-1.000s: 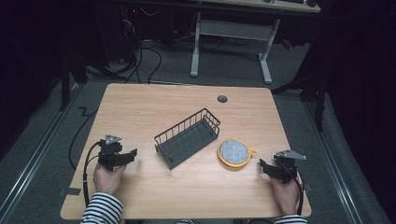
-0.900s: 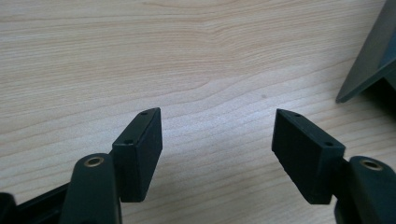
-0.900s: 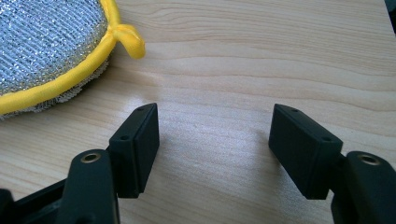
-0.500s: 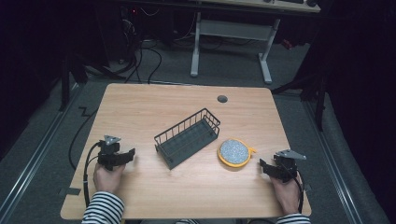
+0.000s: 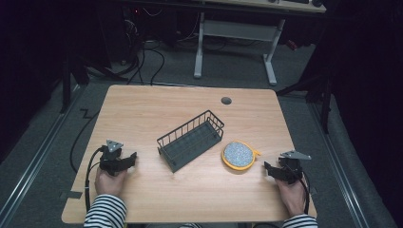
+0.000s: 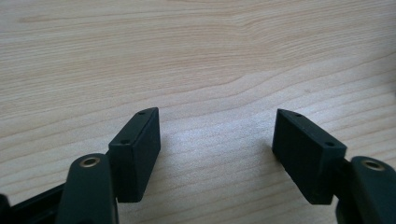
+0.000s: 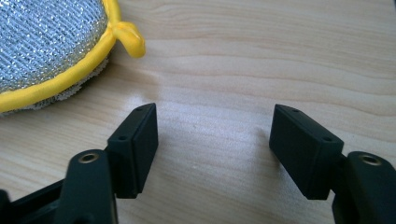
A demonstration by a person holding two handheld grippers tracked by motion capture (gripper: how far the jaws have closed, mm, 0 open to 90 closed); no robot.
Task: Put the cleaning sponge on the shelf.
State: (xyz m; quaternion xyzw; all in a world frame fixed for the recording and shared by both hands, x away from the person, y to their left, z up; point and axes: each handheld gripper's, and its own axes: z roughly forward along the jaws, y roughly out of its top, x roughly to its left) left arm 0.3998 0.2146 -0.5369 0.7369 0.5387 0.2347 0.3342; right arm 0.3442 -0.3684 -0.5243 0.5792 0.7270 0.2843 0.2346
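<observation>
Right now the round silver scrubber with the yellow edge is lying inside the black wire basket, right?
Not quite. The round silver scrubber with the yellow edge lies on the wooden table, beside the black wire basket, not inside it. The high view shows this.

A pale wooden table (image 5: 157, 107) stands on grey carpet (image 5: 43, 142), with a round cable hole (image 5: 226, 100) near its far edge. Behind it, a second desk on white legs (image 5: 237, 35) sits in deep shadow (black cables (image 5: 142, 57) trail across the floor there).
</observation>
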